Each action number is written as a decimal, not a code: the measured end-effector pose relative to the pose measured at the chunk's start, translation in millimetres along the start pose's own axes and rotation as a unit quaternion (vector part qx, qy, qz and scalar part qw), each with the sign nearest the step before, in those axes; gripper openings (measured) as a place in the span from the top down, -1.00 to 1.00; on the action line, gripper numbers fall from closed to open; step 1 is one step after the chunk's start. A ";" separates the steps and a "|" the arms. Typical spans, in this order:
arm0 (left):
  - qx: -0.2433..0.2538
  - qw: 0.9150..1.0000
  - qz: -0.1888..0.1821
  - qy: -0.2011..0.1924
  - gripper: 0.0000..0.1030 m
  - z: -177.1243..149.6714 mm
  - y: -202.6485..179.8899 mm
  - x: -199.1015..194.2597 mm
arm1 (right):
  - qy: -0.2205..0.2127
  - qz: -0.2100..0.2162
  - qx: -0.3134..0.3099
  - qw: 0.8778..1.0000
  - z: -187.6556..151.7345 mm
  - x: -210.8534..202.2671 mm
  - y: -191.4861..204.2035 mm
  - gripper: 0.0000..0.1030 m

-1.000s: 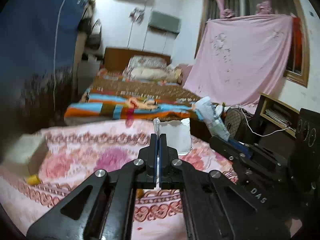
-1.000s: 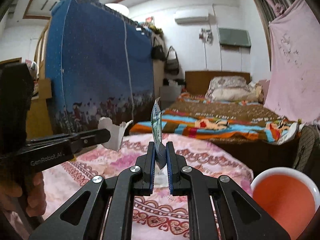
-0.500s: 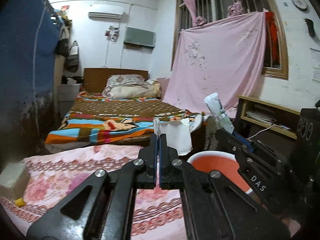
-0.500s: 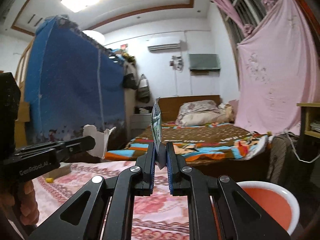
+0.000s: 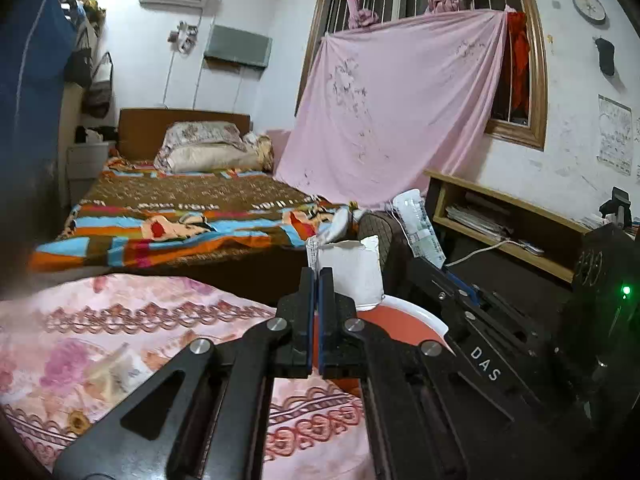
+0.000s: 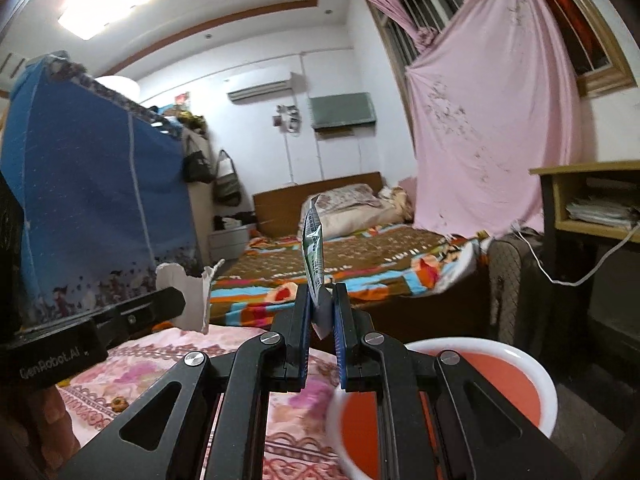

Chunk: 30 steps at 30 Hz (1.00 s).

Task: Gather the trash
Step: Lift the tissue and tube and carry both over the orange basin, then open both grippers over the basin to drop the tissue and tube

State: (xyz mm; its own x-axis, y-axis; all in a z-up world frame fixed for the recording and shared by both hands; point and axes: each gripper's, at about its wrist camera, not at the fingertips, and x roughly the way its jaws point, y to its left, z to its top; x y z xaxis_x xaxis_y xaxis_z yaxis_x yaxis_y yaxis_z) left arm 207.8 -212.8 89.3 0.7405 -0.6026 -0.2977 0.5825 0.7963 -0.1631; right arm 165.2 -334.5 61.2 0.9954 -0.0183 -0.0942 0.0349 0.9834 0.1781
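We see the green-and-white sachet standing nearly upright, its long axis running up from the right gripper and leaning slightly away from us, its torn top edge highest and its lower end pinched between the blue-lined pads. That gripper is closed down on the sachet, the jaws kept apart only by the packet's thickness. The torn white paper cup sits in the left gripper, whose jaws are pressed fully together on the cup's near wall; the cup stands with its ragged rim upward, and in the right wrist view the same cup shows beyond the tip of the left gripper, to the left of the sachet. We take the red basin with its white rim as our landmark: it sits below and to the right of the sachet, its near rim partly behind the right gripper's linkage, and in the left wrist view the basin lies just beyond and below the cup. To the left of the basin spreads the pink flowered blanket, whose far edge drops off toward the darker gap before the striped bed. To the right of the basin stands a wooden shelf unit, with a white cable hanging before it. Above the basin the air is open.
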 end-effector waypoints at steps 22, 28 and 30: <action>-0.095 0.985 -0.039 0.137 1.00 -13.8 -28.4 80.7 | 0.081 -0.072 0.070 0.992 -15.3 16.1 -50.2 0.75; -0.112 0.982 -0.039 0.148 0.65 -21.5 -25.0 83.3 | 0.097 -0.081 0.083 0.989 -19.5 18.0 -56.2 0.50; -0.110 0.983 -0.033 0.145 0.64 -22.2 -22.7 81.0 | 0.097 -0.082 0.085 0.988 -19.4 17.4 -57.2 0.49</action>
State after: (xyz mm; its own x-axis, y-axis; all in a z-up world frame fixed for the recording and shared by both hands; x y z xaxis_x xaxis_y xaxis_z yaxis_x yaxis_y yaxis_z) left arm 247.1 -278.5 48.0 0.5582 -0.6393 -0.5289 0.5161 0.7666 -0.3819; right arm 178.8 -387.5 30.4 0.9399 -0.1241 -0.3180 0.2255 0.9251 0.3055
